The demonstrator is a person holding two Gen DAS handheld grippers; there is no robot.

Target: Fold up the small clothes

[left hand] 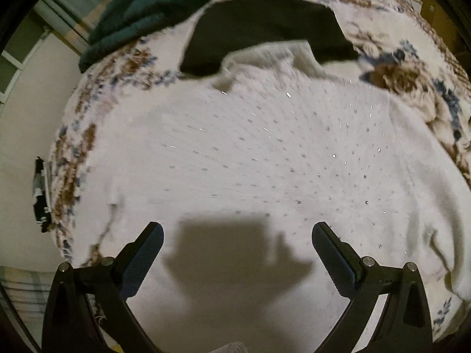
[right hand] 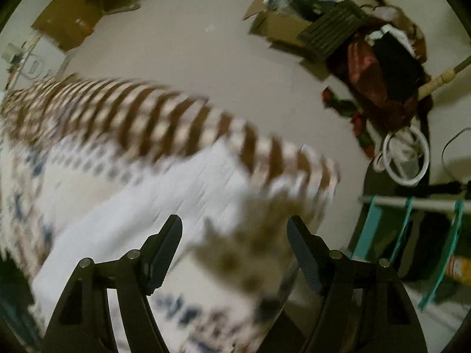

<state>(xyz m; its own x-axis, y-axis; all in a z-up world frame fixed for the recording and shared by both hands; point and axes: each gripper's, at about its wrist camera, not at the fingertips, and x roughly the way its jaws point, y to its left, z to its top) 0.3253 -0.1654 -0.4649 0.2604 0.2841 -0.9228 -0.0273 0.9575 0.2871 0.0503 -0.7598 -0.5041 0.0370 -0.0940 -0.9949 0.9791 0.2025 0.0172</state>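
Observation:
A white knit sweater [left hand: 250,153] with small shiny studs lies spread flat on a flower-patterned bed cover [left hand: 412,82], its collar at the far end. My left gripper [left hand: 237,236] hovers open and empty over the sweater's near part, casting a shadow on it. A black garment [left hand: 265,26] lies just beyond the collar. My right gripper [right hand: 235,232] is open and empty above the bed's corner [right hand: 265,176], where the cover [right hand: 132,182] shows blurred brown stripes and white cloth. The sweater does not show clearly in the right wrist view.
A dark green folded garment [left hand: 141,11] lies at the bed's far left. Beyond the bed's edge the floor [right hand: 220,67] holds cardboard boxes [right hand: 282,23], a heap of clothes [right hand: 382,73], a white ring [right hand: 406,156] and a teal rack [right hand: 412,235].

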